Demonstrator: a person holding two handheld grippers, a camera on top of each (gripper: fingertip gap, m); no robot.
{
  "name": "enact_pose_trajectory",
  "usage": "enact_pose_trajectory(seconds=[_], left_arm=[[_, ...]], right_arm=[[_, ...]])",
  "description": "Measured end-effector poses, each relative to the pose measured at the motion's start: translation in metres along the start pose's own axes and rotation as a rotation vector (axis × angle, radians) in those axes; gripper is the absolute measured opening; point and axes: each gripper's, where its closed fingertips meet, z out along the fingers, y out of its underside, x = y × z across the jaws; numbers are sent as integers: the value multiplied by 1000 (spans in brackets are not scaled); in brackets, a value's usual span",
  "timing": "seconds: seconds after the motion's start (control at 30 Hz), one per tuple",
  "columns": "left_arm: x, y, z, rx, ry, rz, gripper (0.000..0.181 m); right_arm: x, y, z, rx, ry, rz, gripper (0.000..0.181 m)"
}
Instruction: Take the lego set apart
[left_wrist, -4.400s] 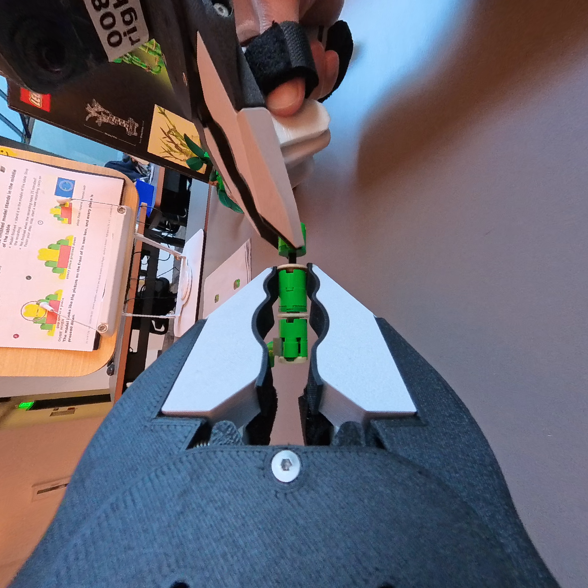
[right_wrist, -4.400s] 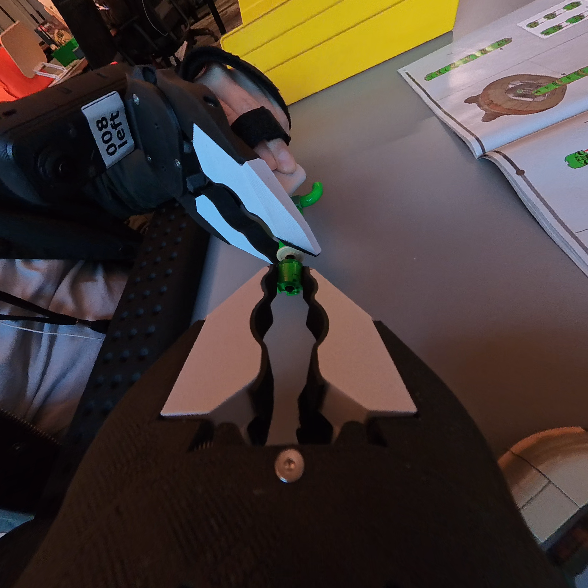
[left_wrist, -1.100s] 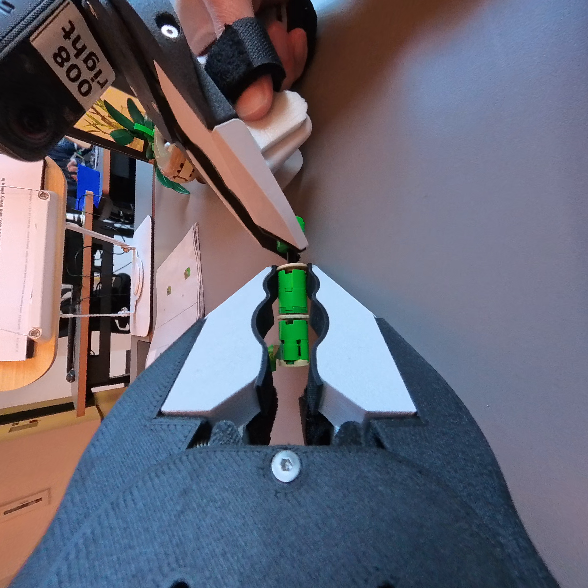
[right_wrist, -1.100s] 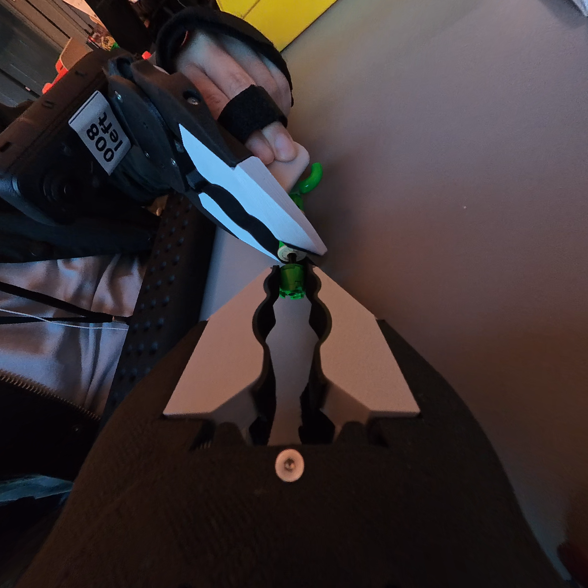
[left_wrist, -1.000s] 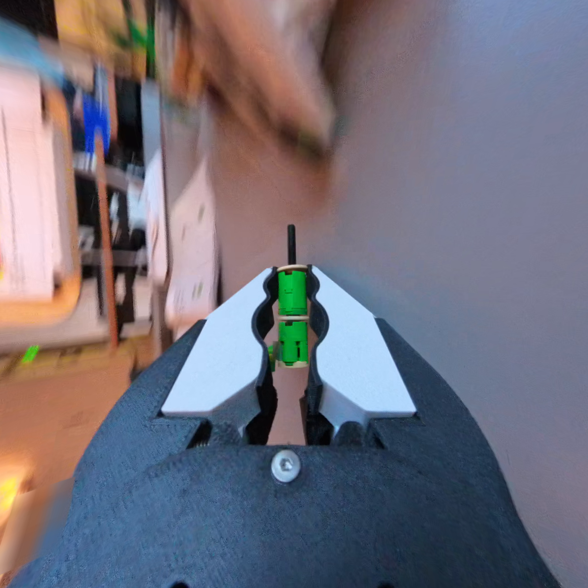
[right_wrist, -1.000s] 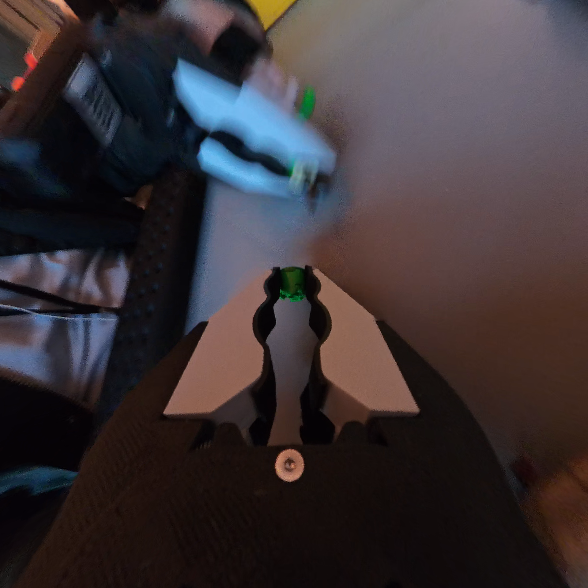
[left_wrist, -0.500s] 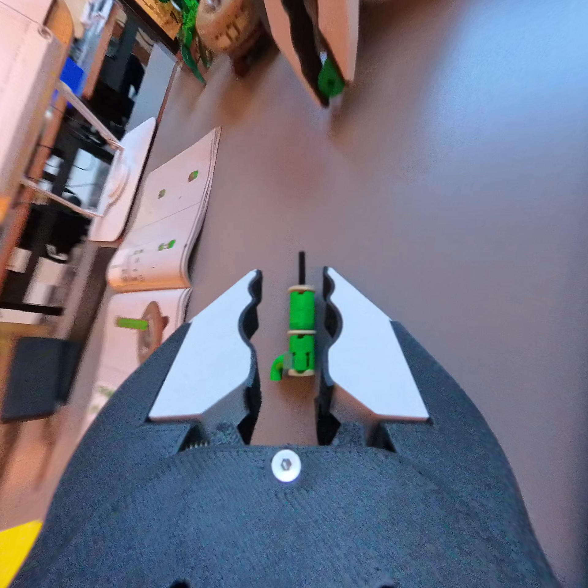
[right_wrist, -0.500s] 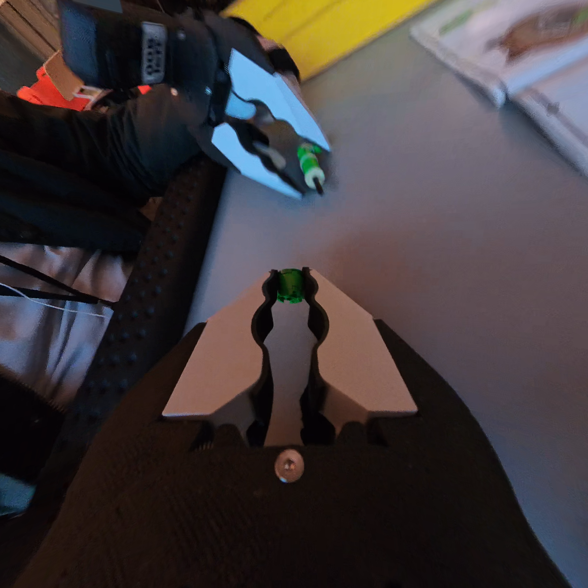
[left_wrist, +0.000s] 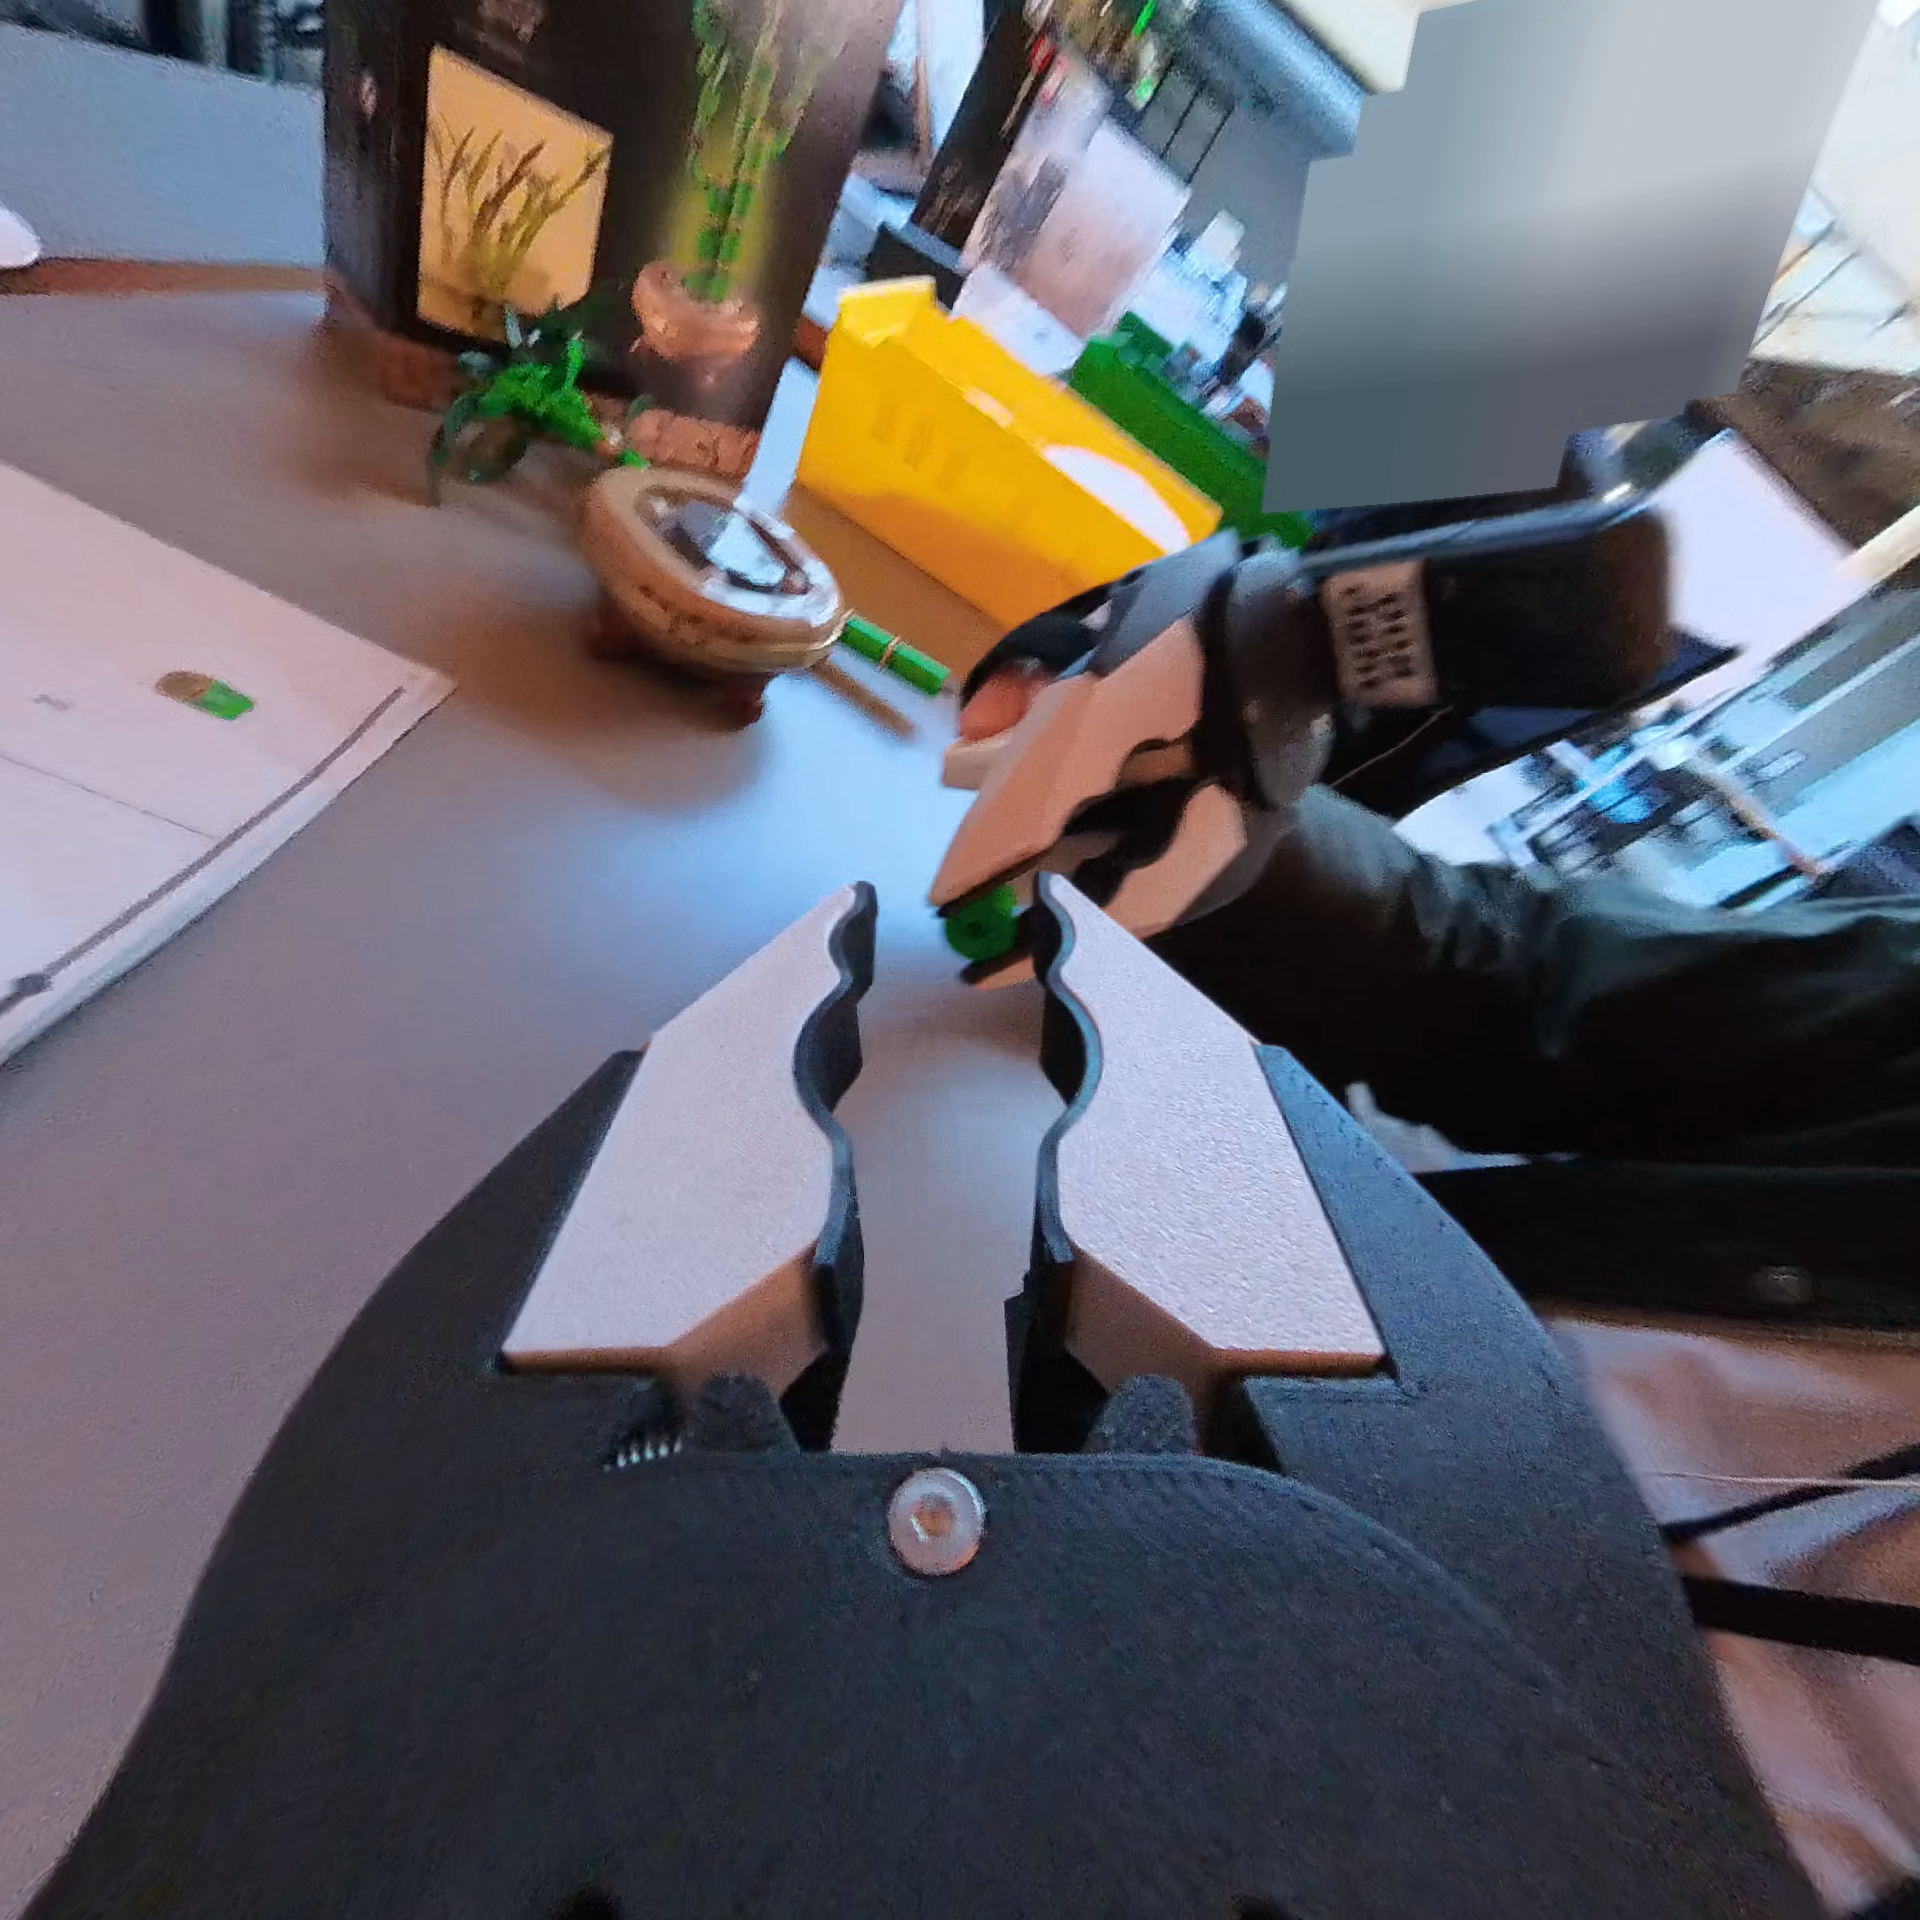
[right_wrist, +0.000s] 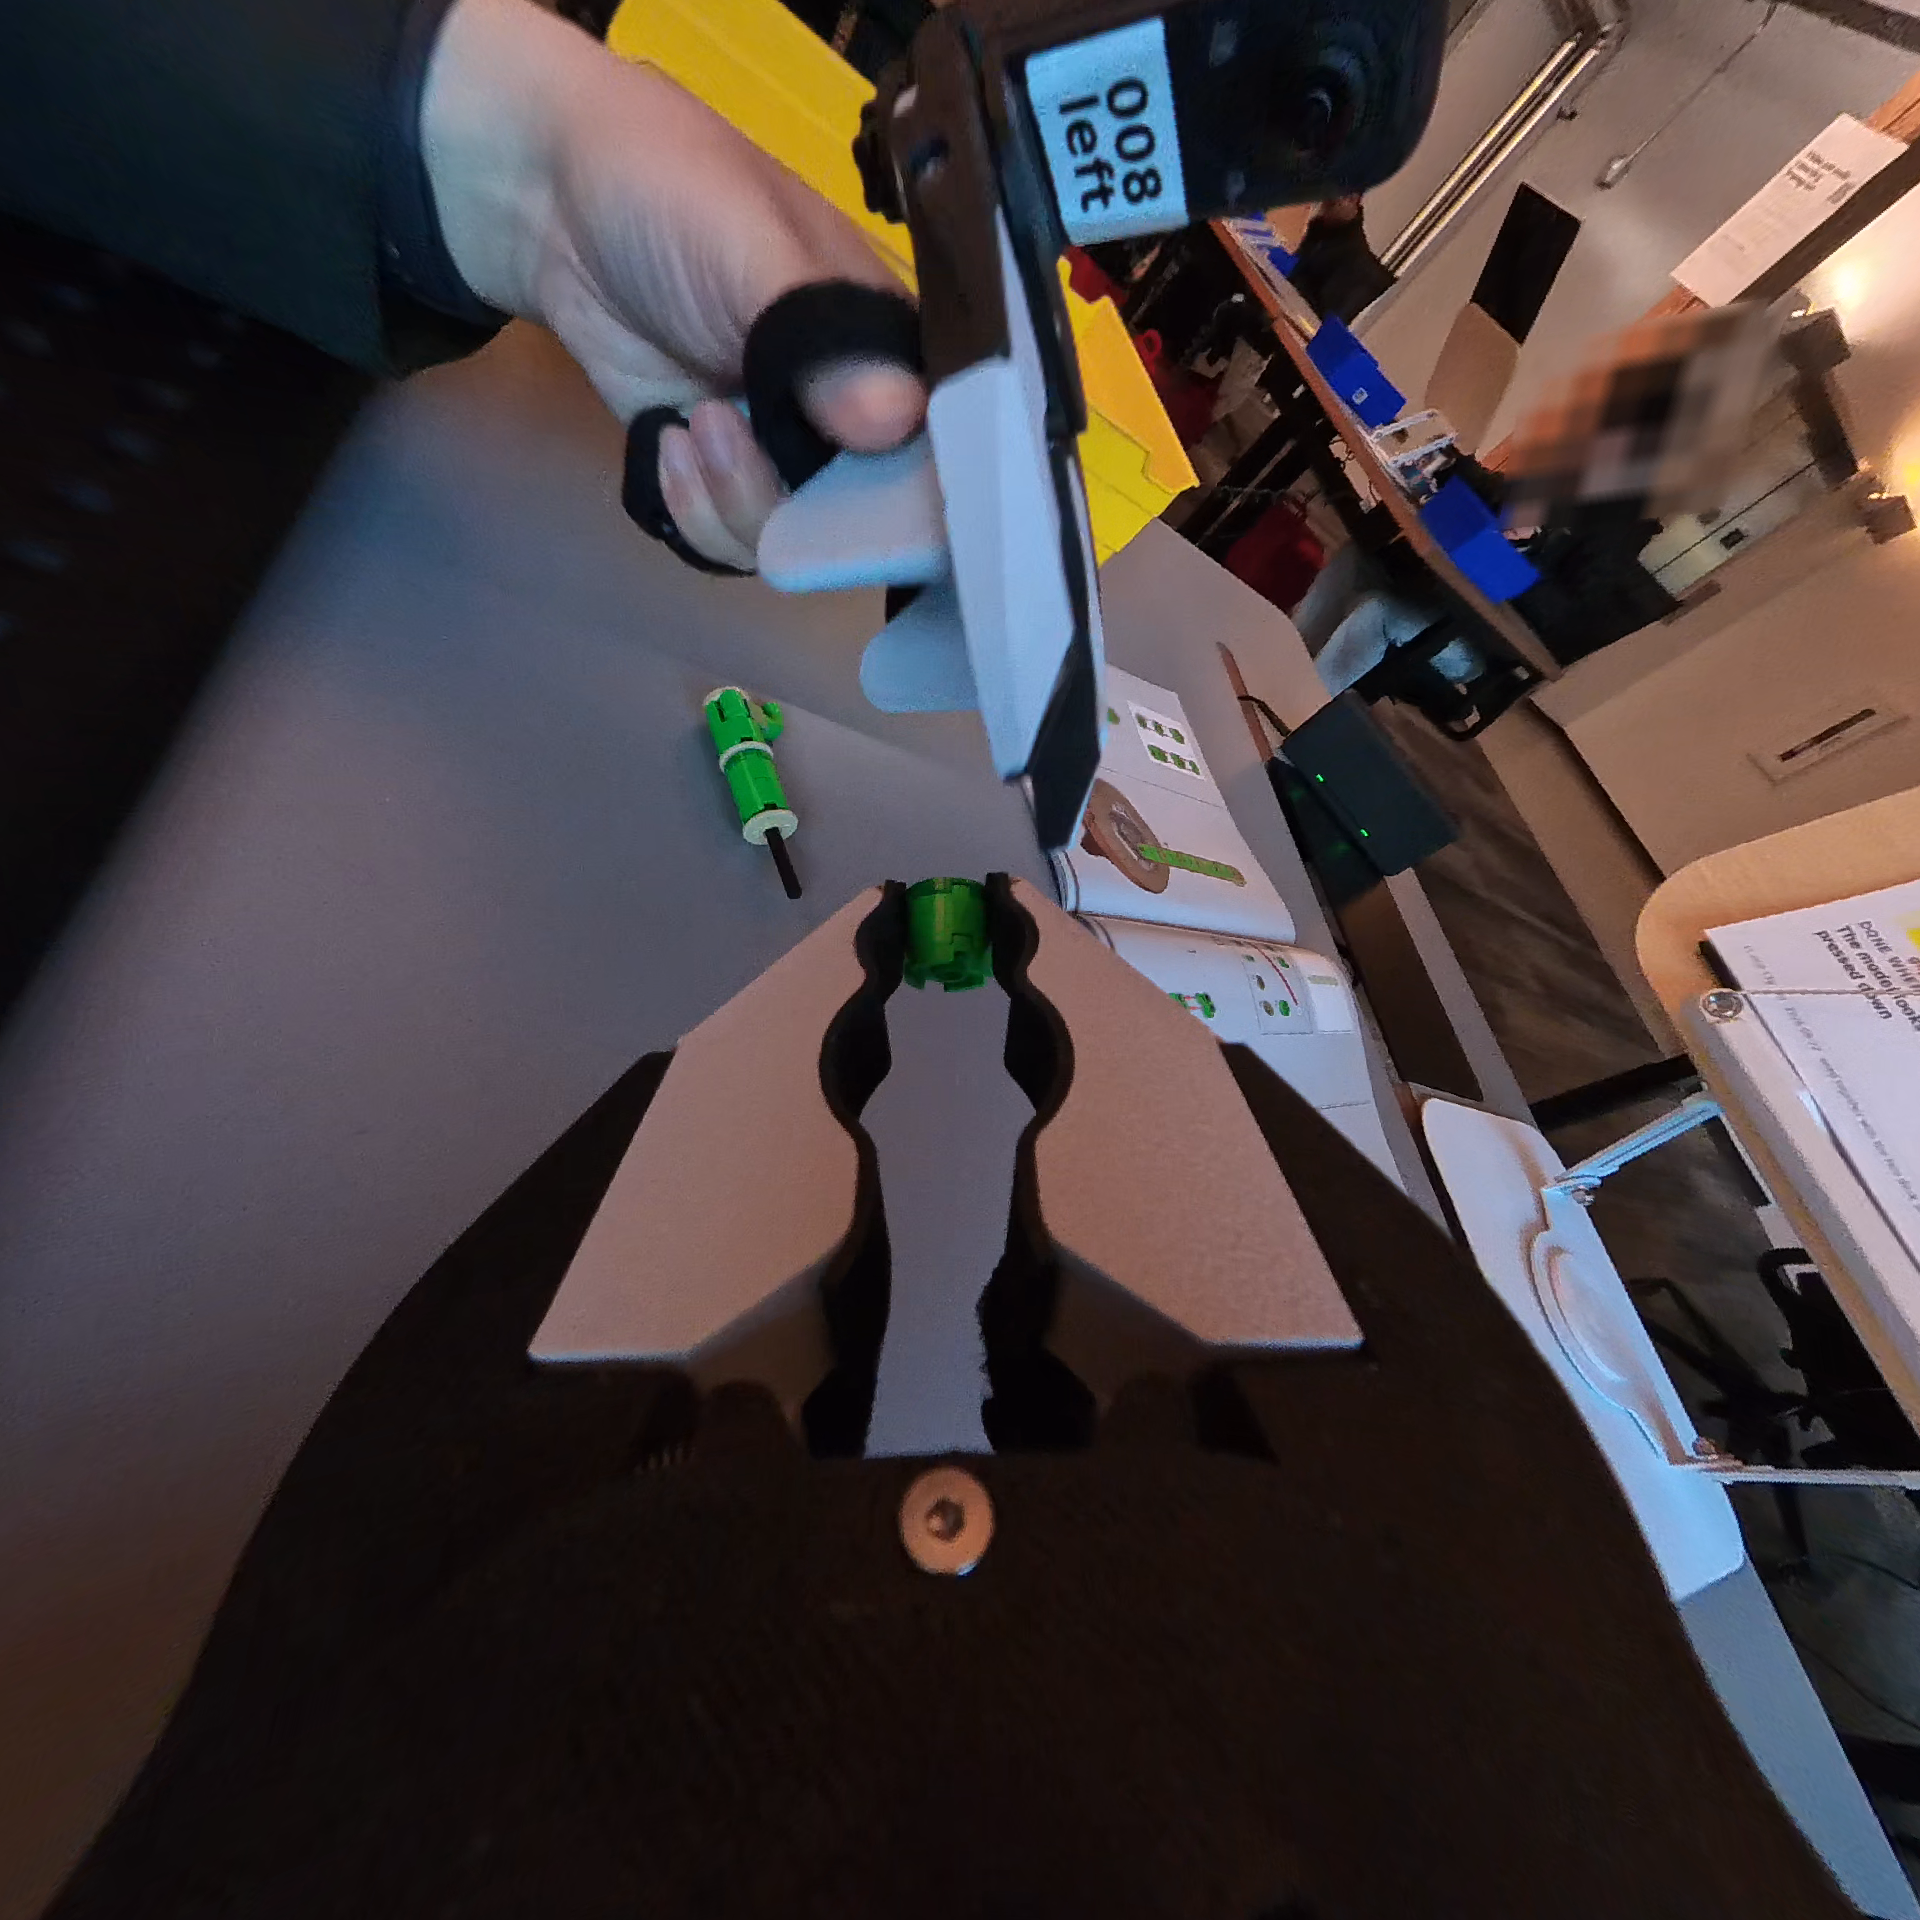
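1. Left wrist view: left tool (left_wrist: 954, 914) now parted and empty; the stem it clamped a second ago is gone from between its fingers. Right tool (left_wrist: 992, 935) just ahead pinches a green piece (left_wrist: 979, 928).
2. Right wrist view: right tool (right_wrist: 943, 902) grips the piece (right_wrist: 943, 932) at its tips. Stem (right_wrist: 750, 767) lies on the bench (right_wrist: 416, 831), ahead-left. One segment off; more remain.

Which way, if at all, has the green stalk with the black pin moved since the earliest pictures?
Yes. It has left the left gripper's fingers and now lies on the grey table, left of the open instruction booklet: green stalk.
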Motion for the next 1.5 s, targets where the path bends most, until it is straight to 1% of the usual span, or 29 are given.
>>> enact_pose_trajectory(seconds=[0.03,0.07,0.17,0.2,0.27,0.3,0.37,0.43,0.47,0.5,0.53,0.57,0.7,0.73,0.8,0.9,1.0,1.07,1.2,1.27,1.37,1.5], left_arm=[[-6,5,3,-21,-31,16,31],[-6,10,5,-31,-29,14,33],[-4,22,7,-22,30,-52,34],[-4,23,7,-6,51,-74,33],[2,19,5,38,114,-83,18],[4,17,4,57,124,-72,14],[6,18,4,57,121,-43,15],[6,25,6,17,120,-50,21],[6,29,8,-2,125,-60,22],[5,31,8,-9,129,-71,21],[5,31,7,-11,134,-73,17],[5,31,7,-9,135,-66,14],[1,26,3,24,88,-9,14],[-1,22,0,46,79,-6,14],[0,17,-5,74,94,-19,14],[-2,19,-6,65,96,-24,14],[0,23,-3,44,103,-21,14],[-1,25,0,28,91,-13,14],[1,23,-1,41,109,-33,14],[4,25,-1,29,129,-36,14],[14,23,-2,34,190,-59,14],[23,23,-4,34,257,-87,14]], right_arm=[[1,0,0,0,8,6,15],[2,-1,1,3,18,8,15],[-2,-5,5,12,6,10,15],[-4,-5,7,5,-1,4,15],[-6,-6,9,2,-2,-6,15],[-8,-8,10,8,-6,-7,15],[-9,-8,10,6,-9,-6,15],[-10,-9,10,3,-6,-14,15],[-12,-8,11,-4,-11,-19,15],[-13,-7,11,-12,-12,-22,15],[-13,-6,12,-17,-11,-26,15],[-12,-5,13,-22,-5,-30,15],[-6,-5,11,-8,30,-22,17],[-2,-4,9,-8,50,-27,20],[2,-7,5,4,80,-47,19],[1,-9,7,1,79,-64,22],[0,-5,10,-34,88,-93,25],[-4,-4,11,-45,70,-100,15],[-3,-6,9,-70,87,-126,15],[-5,-8,8,-44,49,-82,15],[-7,-17,2,34,3,-15,15],[-11,-24,-3,86,-36,16,15]])
